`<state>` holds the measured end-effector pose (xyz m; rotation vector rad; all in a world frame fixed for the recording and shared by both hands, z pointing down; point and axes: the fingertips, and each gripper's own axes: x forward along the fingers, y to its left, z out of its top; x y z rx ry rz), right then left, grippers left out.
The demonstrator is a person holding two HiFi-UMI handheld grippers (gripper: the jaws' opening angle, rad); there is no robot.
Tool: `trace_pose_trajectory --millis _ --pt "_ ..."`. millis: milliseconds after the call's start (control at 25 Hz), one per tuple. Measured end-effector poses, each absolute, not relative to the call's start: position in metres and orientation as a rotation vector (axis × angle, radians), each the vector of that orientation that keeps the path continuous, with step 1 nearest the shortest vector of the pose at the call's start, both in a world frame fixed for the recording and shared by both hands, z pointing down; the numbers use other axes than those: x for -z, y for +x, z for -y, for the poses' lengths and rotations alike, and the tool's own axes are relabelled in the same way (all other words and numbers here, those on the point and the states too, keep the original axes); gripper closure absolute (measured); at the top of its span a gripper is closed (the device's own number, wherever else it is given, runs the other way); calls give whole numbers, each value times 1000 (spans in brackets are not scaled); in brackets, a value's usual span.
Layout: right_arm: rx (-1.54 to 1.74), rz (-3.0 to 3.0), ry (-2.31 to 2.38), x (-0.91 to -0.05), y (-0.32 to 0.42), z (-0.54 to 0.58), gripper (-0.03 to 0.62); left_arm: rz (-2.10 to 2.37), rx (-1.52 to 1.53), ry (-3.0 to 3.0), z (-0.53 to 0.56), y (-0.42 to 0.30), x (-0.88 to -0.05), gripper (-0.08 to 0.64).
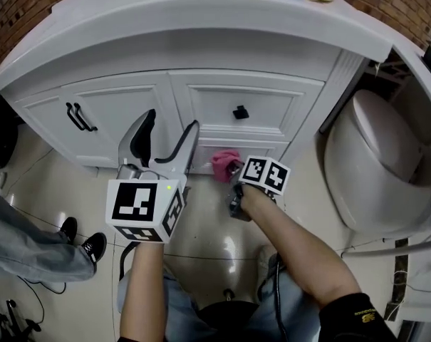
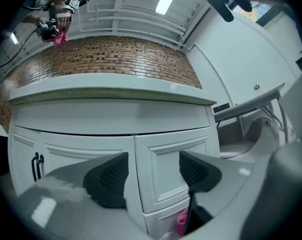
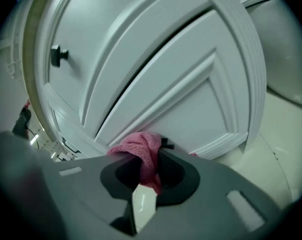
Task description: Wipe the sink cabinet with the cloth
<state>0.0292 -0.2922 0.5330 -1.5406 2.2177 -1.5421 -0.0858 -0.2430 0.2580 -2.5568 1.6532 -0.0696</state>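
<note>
Our right claw [image 1: 234,171] pinches the cloth [image 1: 224,162] against the cabinet [image 1: 130,98] at six o'clock from the knob [image 1: 241,112], our left claw [image 1: 165,140] gapes empty, and we judge most fronts unwiped.

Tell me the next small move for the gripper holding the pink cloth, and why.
Probably slide the right gripper sideways along the lower drawer front. Its jaws are shut on the pink cloth, which appears pressed against that panel's lower edge, so a short stroke would wipe it.
</note>
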Motion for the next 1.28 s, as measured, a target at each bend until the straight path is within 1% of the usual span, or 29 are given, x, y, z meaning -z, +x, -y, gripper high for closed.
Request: trace_pose_trajectory --millis 160,360,480,600,760,880,960,1120,1200,1280 --pt "1463 -2208 -1658 -528 101 287 543 -1619 47 -2569 239 -72 -253 238" --pt "1411 -1978 -1993 -549 203 276 544 -1633 5 -2594 241 -68 -254 239" --pt "1416 -1925 -2080 -560 220 271 544 -1633 9 -2597 242 -67 -255 238" --pt "1489 -2088 -1975 -571 171 271 543 -1641 10 -2593 244 -69 -255 238" --pt "1529 -2395 -1711 -578 53 267 543 -1662 25 -2582 247 -76 -259 238" --pt "1547 -2426 -1513 -574 -26 272 543 -1678 55 -2569 247 -85 -263 239" --pt "1569 -2370 -1429 -572 -65 279 543 -1697 77 -2558 246 -94 -264 238" --pt "1655 -2211 -1381 -584 -104 285 545 -1726 112 -2522 241 -112 -264 238" --pt "1663 -2153 -1407 -589 -101 289 545 -1740 118 -2506 239 -121 -263 238" --pt "1647 -2087 -1475 -594 -78 296 545 -1748 111 -2499 239 -126 -261 238"
